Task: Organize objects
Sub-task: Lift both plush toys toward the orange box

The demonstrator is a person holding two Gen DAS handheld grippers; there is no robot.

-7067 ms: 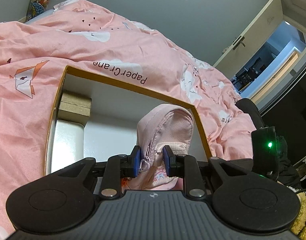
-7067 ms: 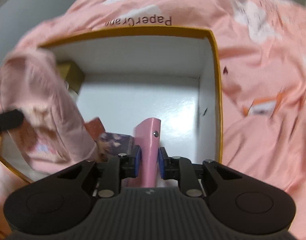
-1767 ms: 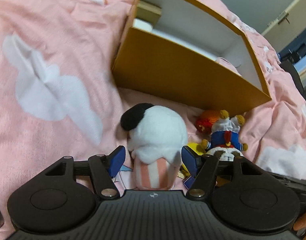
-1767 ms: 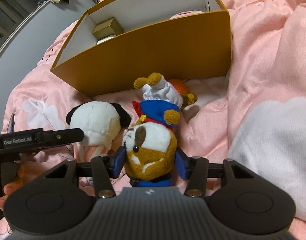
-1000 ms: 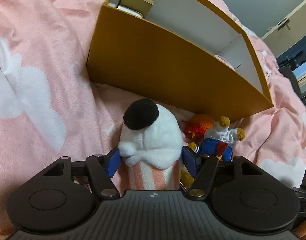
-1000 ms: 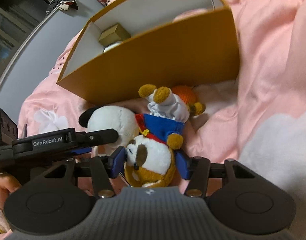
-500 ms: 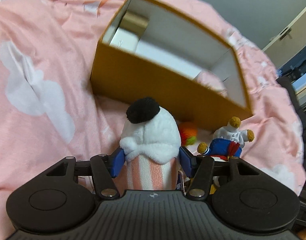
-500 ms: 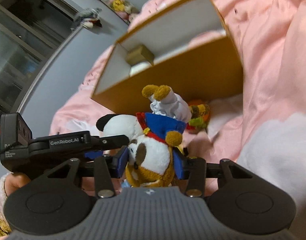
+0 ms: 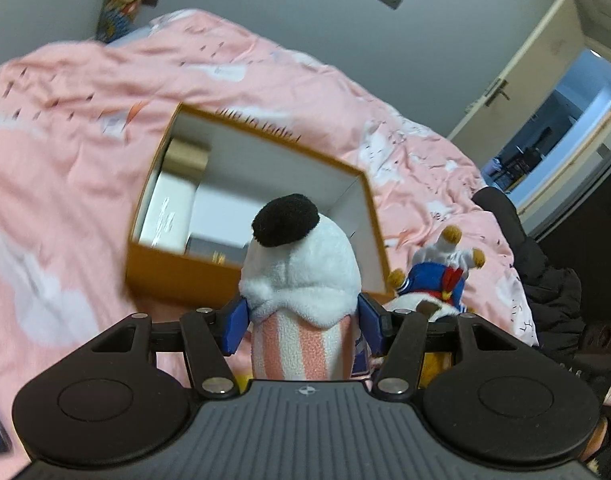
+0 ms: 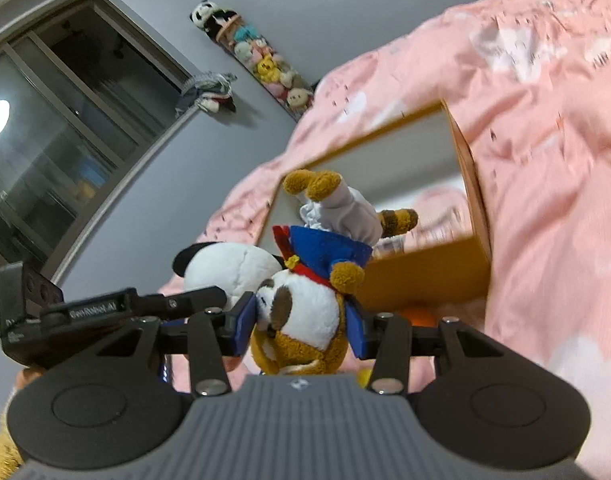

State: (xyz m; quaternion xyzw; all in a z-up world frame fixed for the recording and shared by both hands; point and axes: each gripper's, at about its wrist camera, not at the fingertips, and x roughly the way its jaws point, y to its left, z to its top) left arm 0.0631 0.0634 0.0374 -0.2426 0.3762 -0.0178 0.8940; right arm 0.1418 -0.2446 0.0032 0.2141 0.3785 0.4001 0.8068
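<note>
Plush toys ride above a pink bed: left tongs [image 9: 303, 322] clamp a white toy [image 9: 301, 272], right tongs [image 10: 299, 326] a sailor-suited dog [image 10: 305, 304]. Best clear the orange box's [image 9: 177, 272] near wall before releasing inside.

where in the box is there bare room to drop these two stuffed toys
The box has bare white floor in the middle and toward its far right corner, between the white packet on the left and the right wall. The left end is crowded: a small gold box sits behind that packet. The near edge holds a dark item.
</note>
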